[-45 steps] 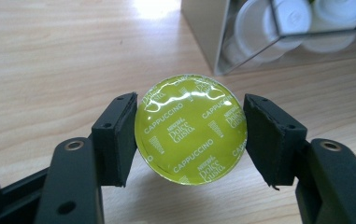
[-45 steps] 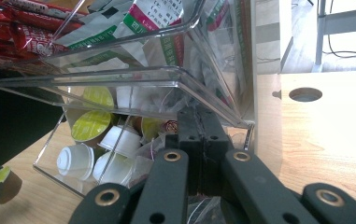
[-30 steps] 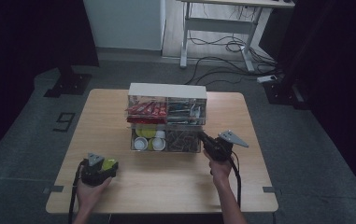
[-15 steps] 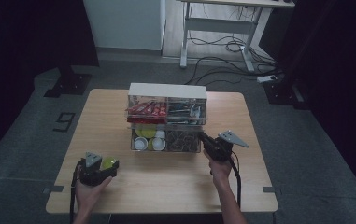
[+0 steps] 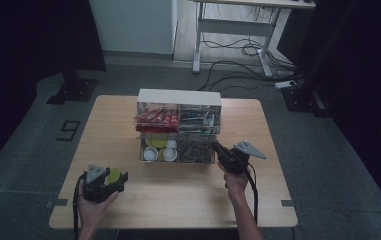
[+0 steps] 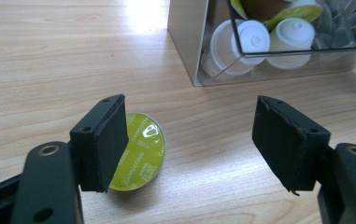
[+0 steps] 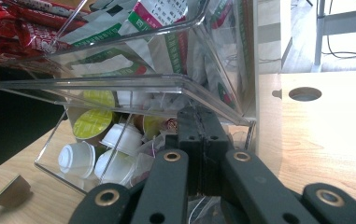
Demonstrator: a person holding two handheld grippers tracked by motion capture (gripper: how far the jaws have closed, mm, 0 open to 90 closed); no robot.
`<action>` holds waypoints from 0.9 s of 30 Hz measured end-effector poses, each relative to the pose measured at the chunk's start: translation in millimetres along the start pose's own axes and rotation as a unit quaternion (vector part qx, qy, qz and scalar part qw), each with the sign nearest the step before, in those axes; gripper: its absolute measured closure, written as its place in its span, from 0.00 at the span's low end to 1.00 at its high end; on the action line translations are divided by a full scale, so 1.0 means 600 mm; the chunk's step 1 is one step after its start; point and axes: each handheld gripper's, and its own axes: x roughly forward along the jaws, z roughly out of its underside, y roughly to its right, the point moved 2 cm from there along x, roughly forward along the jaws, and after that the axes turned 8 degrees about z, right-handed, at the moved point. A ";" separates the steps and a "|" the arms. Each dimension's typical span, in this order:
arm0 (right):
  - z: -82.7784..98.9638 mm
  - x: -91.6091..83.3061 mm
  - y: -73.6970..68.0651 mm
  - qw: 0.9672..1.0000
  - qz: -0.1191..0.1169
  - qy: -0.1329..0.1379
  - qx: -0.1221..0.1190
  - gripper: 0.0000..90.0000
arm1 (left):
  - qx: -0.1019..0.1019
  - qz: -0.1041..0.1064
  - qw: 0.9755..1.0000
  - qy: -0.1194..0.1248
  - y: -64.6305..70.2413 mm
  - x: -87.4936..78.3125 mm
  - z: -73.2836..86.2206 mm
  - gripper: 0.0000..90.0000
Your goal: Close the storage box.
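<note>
Between open left tool [image 6: 189, 140] pads, green-lidded capsule [image 6: 140, 151] legibly labelled.

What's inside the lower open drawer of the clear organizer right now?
The lower drawer holds white capsules, green-lidded capsules and, in its right half, small wrapped packets. What lies beneath them is covered.

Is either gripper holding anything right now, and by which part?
Left gripper: nothing; jaws open, green-lidded coffee capsule lies on the table. Right gripper: jaws shut at the clear organizer's front wall; whether they pinch it cannot be told.
</note>
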 end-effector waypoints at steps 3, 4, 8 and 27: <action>0.002 -0.001 0.000 1.000 0.001 -0.001 -0.001 0.99 | -0.001 0.004 1.000 0.004 0.003 -0.005 -0.002 0.30; 0.002 -0.001 -0.001 1.000 0.001 -0.002 -0.001 0.99 | -0.002 0.005 1.000 0.005 0.004 -0.006 -0.002 0.30; 0.003 -0.002 -0.001 1.000 0.001 -0.003 -0.002 0.99 | 0.000 0.011 1.000 0.006 0.009 -0.009 -0.002 0.30; 0.013 -0.011 -0.002 1.000 0.002 -0.009 -0.005 0.99 | -0.001 0.022 1.000 -0.006 0.010 -0.005 0.005 0.31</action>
